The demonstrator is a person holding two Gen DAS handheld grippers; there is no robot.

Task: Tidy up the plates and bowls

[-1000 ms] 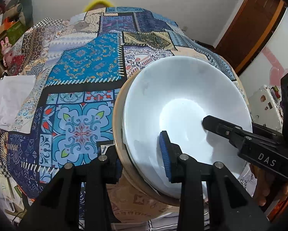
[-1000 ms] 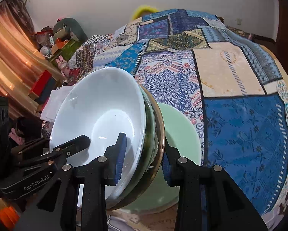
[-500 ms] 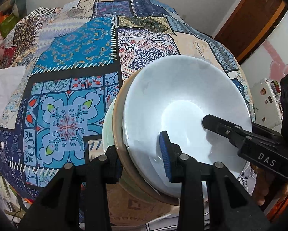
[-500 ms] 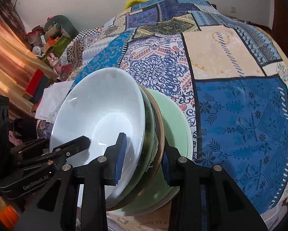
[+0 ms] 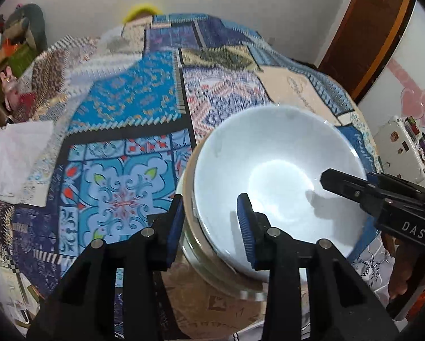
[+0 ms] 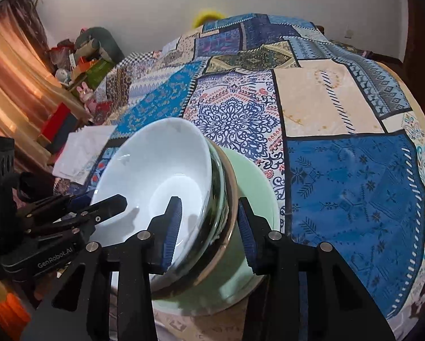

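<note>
Patchwork cloth point(image 6: 340, 193) fills both views. White bowl point(image 5: 269, 170) sits nested on green plate point(image 6: 255, 187), lower centre. Left gripper point(image 5: 209, 227) and right gripper point(image 6: 209, 227) straddle opposite rims, jaws opening, probably letting go. Stacking looks done.

A bed point(image 6: 340, 108) is covered by a patchwork quilt point(image 5: 121, 108) in blue, cream and patterned squares. A pale green plate point(image 6: 257, 187) is seen lying directly on the quilt near the front edge, with other dishes stacked in it. A sheet of white paper point(image 5: 16, 153) is laid flat on the quilt toward the left side, well apart from the plate.
</note>
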